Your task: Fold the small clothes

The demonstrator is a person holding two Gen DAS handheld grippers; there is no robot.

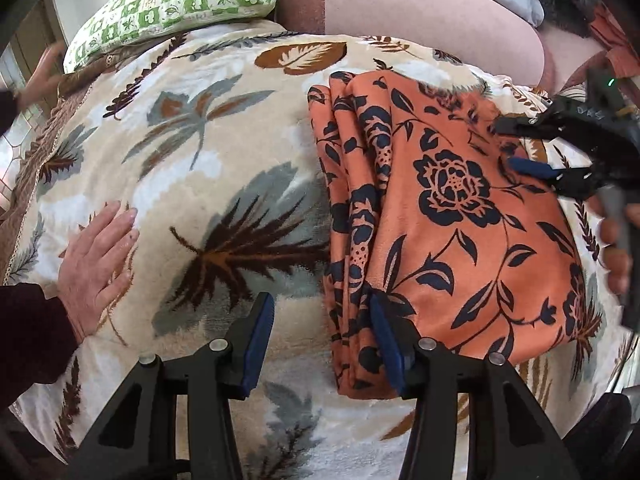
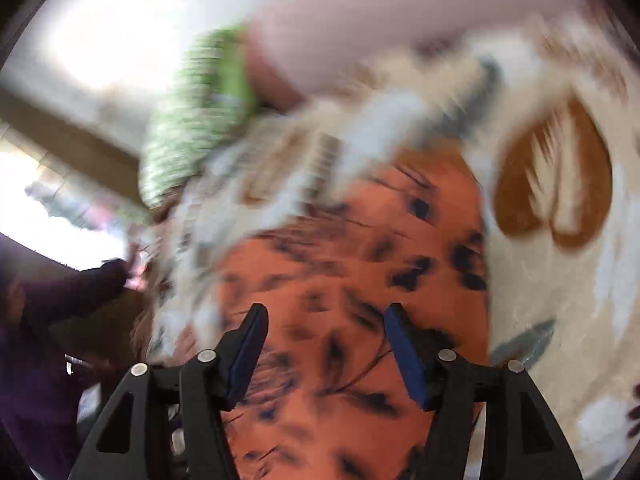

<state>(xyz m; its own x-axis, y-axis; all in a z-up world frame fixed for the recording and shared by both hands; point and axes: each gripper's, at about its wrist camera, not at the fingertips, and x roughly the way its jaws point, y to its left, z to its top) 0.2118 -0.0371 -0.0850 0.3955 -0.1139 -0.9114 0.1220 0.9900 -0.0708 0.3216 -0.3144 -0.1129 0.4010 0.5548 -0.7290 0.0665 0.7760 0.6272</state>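
Note:
A folded orange garment with a dark blue flower print lies on the leaf-patterned blanket, several layers showing at its left edge. My left gripper is open and empty at the garment's near left corner, its right finger over the cloth. My right gripper is open at the garment's right side, held by a hand. In the blurred right wrist view, the right gripper hovers open over the orange garment.
A bare hand rests flat on the blanket at the left. A green-and-white checked pillow and a pink cushion lie at the back. The pillow also shows in the right wrist view.

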